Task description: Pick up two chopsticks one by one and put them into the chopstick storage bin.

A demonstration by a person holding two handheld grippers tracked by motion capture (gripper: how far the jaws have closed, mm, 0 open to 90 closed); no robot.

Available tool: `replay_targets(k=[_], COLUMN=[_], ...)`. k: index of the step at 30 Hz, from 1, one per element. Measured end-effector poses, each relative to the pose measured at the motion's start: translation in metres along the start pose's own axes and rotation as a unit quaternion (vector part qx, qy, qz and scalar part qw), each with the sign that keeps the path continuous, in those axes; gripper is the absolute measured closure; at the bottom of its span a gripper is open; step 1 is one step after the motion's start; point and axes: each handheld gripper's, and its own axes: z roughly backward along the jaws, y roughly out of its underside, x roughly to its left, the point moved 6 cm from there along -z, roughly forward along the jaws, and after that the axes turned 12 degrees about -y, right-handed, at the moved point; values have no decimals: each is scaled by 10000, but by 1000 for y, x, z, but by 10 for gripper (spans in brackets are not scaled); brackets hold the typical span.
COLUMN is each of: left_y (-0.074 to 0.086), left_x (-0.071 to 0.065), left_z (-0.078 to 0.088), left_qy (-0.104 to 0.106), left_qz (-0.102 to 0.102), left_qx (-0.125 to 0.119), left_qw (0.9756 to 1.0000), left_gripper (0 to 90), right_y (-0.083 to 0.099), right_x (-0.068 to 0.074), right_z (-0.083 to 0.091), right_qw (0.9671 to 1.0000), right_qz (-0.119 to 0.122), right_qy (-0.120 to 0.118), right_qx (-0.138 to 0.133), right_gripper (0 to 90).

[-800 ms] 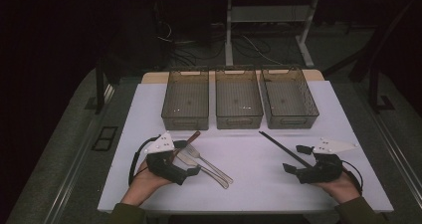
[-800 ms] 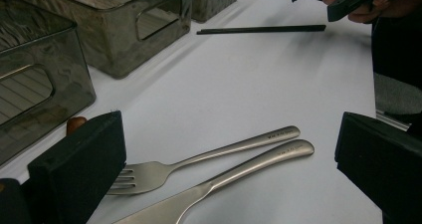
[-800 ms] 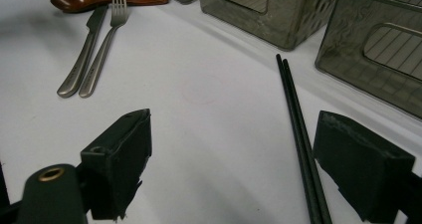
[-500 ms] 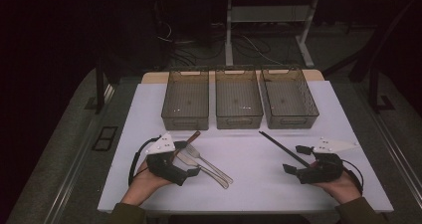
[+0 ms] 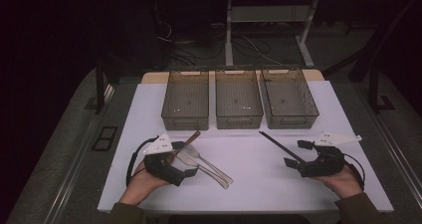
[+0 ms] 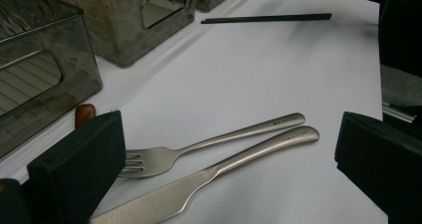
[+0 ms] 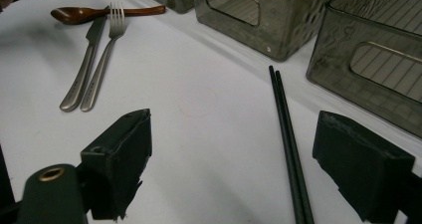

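Note:
A steel fork (image 5: 211, 163) and knife (image 5: 201, 168) lie side by side on the white table, with a brown wooden spoon (image 5: 184, 143) just behind them. My left gripper (image 5: 185, 160) is open over the heads of this cutlery; in the left gripper view the fork (image 6: 209, 142) and knife (image 6: 224, 167) lie between its wide jaws, untouched. A pair of black chopsticks (image 5: 279, 144) lies at the right. My right gripper (image 5: 294, 153) is open around their near end. In the right gripper view the chopsticks (image 7: 287, 134) run between its jaws, nearer the right one.
Three translucent grey bins (image 5: 185, 118) (image 5: 239, 119) (image 5: 289, 118) stand in a row at the back of the table, all looking empty. Bare white tabletop (image 5: 254, 164) lies between the two grippers. The table's front edge is just behind my hands.

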Motion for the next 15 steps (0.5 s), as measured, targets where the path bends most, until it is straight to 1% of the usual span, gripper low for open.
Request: replay_targets(k=[1, 5, 8, 15], left_y=[0, 2, 3, 5], left_x=[0, -1, 0, 0], left_z=[0, -1, -1, -1], left_qy=[-2, -28, -28, -42], left_qz=[4, -86, -42, -87], left_qx=[12, 70, 68, 102], left_qw=[10000, 9999, 10000, 9999], left_gripper=[0, 0, 0, 0], right_y=[-2, -4, -6, -11], right_x=[-1, -3, -5, -10], right_z=[0, 0, 0, 2], right_qw=[10000, 10000, 10000, 10000], right_qz=[-2, 9, 5, 6], right_qy=[-4, -4, -1, 7], right_qx=[13, 35, 32, 56], right_gripper=[159, 159, 159, 162])
